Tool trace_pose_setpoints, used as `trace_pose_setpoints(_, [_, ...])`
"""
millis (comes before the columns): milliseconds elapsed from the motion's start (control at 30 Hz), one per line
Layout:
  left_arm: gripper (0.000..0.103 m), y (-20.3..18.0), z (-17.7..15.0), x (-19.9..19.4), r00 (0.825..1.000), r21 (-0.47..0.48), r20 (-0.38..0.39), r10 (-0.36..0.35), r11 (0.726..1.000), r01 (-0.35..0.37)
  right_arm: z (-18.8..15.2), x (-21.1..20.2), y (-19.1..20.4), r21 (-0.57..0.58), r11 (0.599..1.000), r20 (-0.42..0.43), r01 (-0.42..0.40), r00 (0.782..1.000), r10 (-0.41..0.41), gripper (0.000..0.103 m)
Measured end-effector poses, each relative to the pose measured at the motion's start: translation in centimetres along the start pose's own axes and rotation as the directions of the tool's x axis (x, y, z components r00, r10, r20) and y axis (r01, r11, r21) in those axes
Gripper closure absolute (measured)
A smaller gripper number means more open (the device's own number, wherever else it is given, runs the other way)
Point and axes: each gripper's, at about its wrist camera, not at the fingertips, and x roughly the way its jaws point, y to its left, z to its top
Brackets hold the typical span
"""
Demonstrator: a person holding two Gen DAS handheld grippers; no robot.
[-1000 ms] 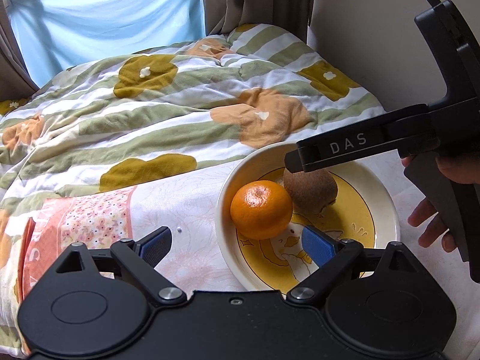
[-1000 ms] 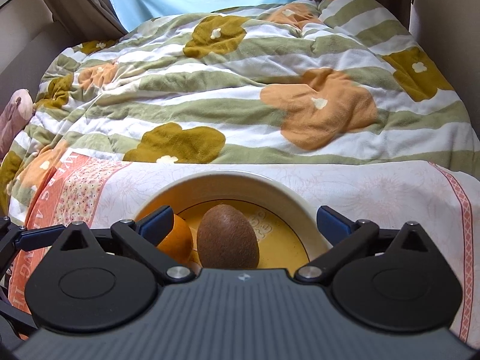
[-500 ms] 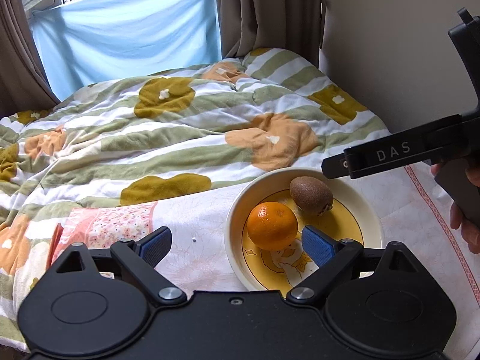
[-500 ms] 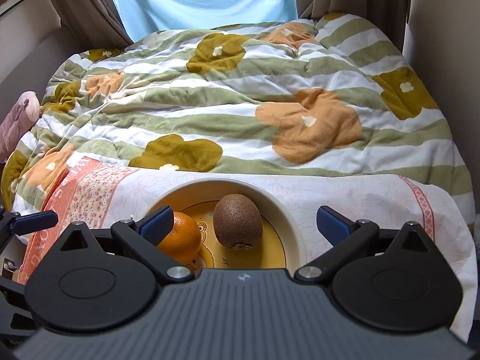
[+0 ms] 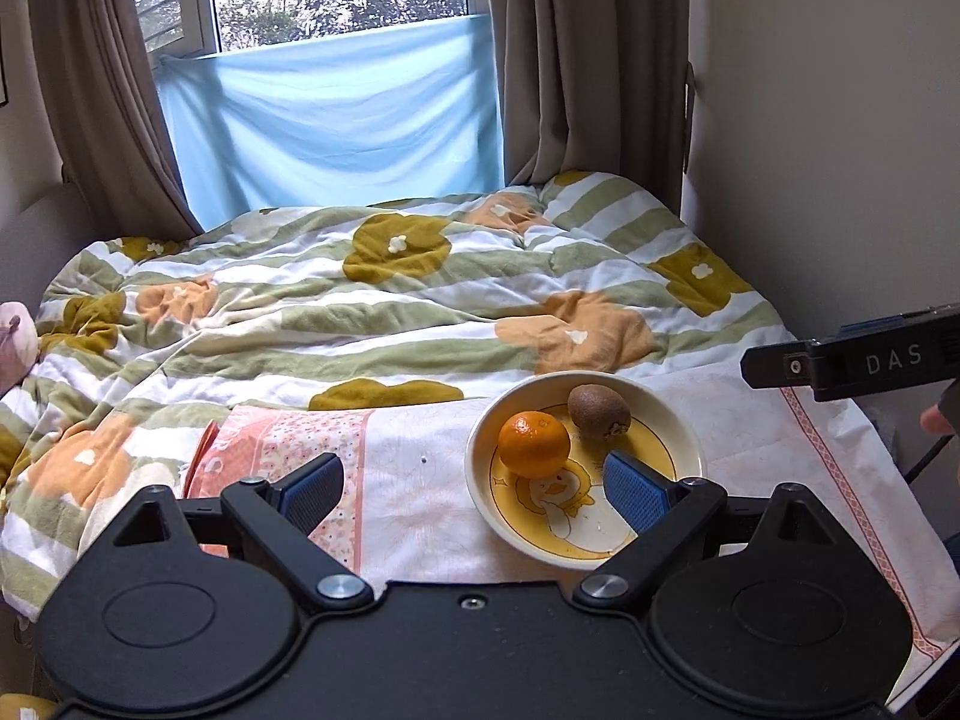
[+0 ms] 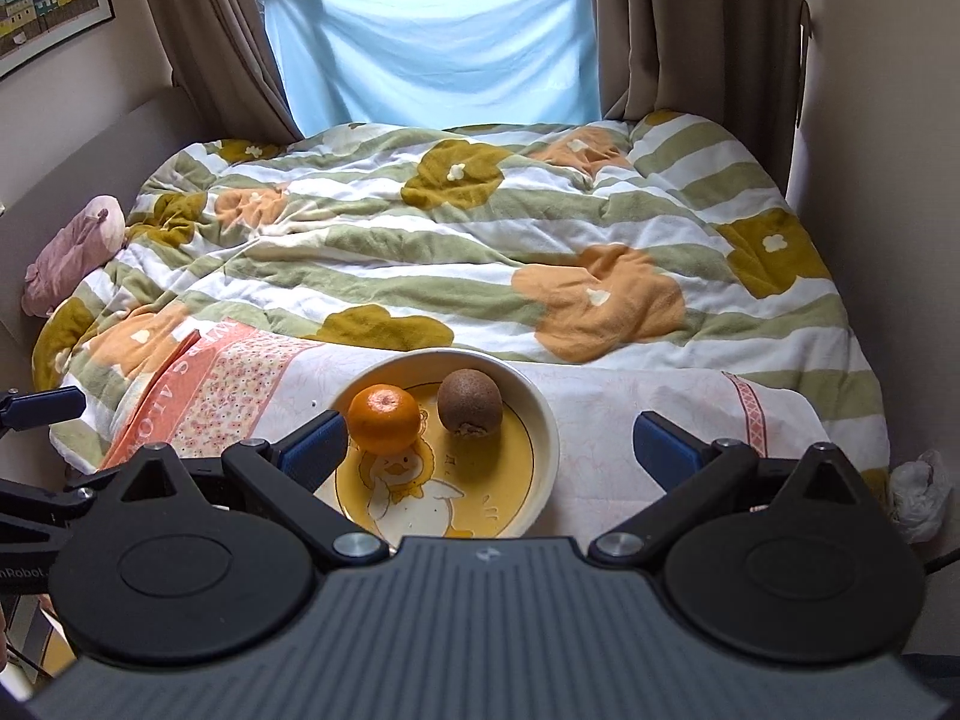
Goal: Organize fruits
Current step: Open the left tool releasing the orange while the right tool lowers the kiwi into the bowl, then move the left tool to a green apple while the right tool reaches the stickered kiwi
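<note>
A cream bowl (image 5: 480, 480) with a yellow duck picture sits on a white and pink cloth (image 5: 414, 480) at the near edge of the bed. In it lie an orange (image 5: 533, 443) on the left and a brown kiwi (image 5: 598, 412) to its right. The bowl (image 6: 543, 420), orange (image 6: 384, 418) and kiwi (image 6: 469, 402) also show in the right wrist view. My left gripper (image 5: 474, 489) is open and empty, held back above the bowl's near left side. My right gripper (image 6: 489, 450) is open and empty, held back over the bowl.
A striped flower-print duvet (image 5: 390, 300) covers the bed behind the bowl. A wall (image 5: 840, 150) runs along the right side, with curtains and a blue-covered window (image 5: 336, 120) at the back. A pink plush toy (image 6: 72, 252) lies at the left. A white bag (image 6: 918, 492) sits low right.
Both grippers have pulled back and up from the bowl, which now looks smaller and farther away. Both stay open. The orange and kiwi have not moved.
</note>
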Motion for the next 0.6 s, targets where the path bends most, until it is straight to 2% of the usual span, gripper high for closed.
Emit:
trace_pose_setpoints(233, [0.007, -0.4, -2.2, -3.4, 1.000, -0.080, -0.007, 0.027, 0.996, -0.027, -4.1, -3.8, -0.4, 0.038, 0.999, -0.023, 0.010, 1.000, -0.009, 0.000])
trace_pose_setpoints(400, [0.007, 0.0, -4.2, -4.4, 0.999, -0.133, -0.022, 0.030, 0.991, -0.033, -7.2, -5.6, 0.2, 0.079, 0.996, -0.038, 0.041, 0.999, -0.038, 0.000])
trace_pose_setpoints(600, [0.007, 1.1, -6.6, -3.6, 0.998, -0.119, -0.063, 0.004, 0.993, -0.012, -10.4, -6.0, 1.6, 0.144, 0.983, -0.061, 0.112, 0.993, -0.104, 0.000])
